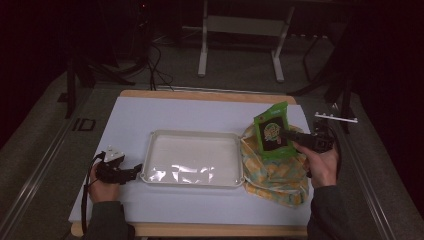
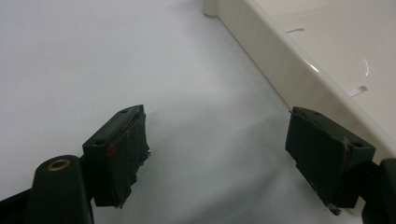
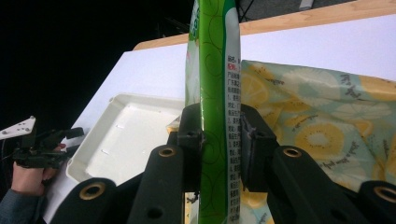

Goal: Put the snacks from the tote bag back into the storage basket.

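right tool (image 1: pixel 286 134) is clamping a flat green plastic snack pouch (image 1: pixel 272 131) across its middle, jaws pinching both faces of it, visible in the right gripper view (image 3: pixel 217 70). pouch is hanging above the yellow-and-teal fruit-print drawstring cloth bag (image 1: pixel 275 172), which is lying by the right edge of the white tabletop (image 1: pixel 165 112)

key relation: the empty cream plastic tray (image 1: pixel 150 150) is sitting just beside the bag, toward the tabletop's left edge from the pouch, its right rim touching or nearly touching the cloth. pouch's long axis is running from the tabletop's near edge toward its far edge, tilted upward, and is upright between the jaws in the right gripper view. right hand is the nearer one by far, so likely a short sideways carry to the tray

left tool (image 1: pixel 131 173) is resting on the tabletop at the tray's near-left corner, jaws standing wide apart with nothing between them (image 2: pixel 217 154)

hard to read: pouch's lower end is cut off behind the jaws, print too small to read, bag opening not visible, room beyond the tabletop is dark
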`<state>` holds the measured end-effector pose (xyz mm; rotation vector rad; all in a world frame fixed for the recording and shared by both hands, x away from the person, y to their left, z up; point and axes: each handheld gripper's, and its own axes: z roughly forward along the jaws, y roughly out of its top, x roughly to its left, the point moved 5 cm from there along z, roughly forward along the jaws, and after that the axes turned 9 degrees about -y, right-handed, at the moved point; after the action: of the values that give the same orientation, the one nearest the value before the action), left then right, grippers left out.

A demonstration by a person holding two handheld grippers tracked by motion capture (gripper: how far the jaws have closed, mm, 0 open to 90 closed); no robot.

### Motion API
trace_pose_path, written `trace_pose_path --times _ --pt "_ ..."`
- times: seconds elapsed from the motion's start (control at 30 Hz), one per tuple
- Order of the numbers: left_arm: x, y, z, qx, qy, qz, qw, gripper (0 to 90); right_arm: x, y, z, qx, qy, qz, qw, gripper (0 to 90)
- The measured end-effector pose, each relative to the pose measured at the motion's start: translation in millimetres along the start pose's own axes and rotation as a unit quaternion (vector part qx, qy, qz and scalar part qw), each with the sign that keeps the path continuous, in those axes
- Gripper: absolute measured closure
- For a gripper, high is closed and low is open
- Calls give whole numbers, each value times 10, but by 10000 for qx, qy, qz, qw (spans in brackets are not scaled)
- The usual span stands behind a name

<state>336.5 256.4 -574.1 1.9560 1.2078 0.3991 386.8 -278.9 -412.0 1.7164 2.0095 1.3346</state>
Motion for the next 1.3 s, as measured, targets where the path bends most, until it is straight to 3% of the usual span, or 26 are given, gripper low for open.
trace_pose_path --times 1.3 --pt "1 0 0 -6 -5 -1 10000 211 372 -53 231 132 351 -167 9992 732"
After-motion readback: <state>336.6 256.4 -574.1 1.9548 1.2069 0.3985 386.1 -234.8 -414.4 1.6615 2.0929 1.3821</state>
